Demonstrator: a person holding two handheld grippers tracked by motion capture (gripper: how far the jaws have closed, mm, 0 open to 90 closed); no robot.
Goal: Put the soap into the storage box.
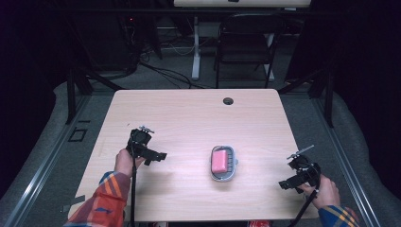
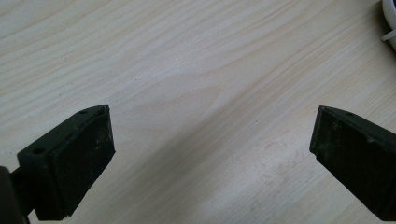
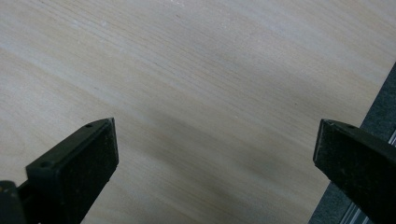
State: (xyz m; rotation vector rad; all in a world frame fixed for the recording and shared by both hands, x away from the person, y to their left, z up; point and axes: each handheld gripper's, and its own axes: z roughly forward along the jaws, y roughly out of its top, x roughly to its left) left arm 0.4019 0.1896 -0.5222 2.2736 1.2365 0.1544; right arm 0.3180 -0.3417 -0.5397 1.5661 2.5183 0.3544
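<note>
On the table [image 1: 189,113], a grey dish [image 1: 222,176] is set right of centre toward the near edge, and a pink soap [image 1: 219,161] is held inside it. Near the left edge the left gripper [image 1: 158,156] is held wide open; by the near right corner the right gripper [image 1: 287,184] is likewise spread wide, nothing gripped.

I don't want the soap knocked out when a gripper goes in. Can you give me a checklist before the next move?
1. Left gripper open, fingers empty: ok.
2. Right gripper open, nothing between its fingers: ok.
3. Pink soap lying inside the soap dish: ok.
4. Both grippers apart from the dish: ok.
5. Table bare between each gripper and the dish: ok.
6. Dish firm against sliding: cannot tell.
</note>
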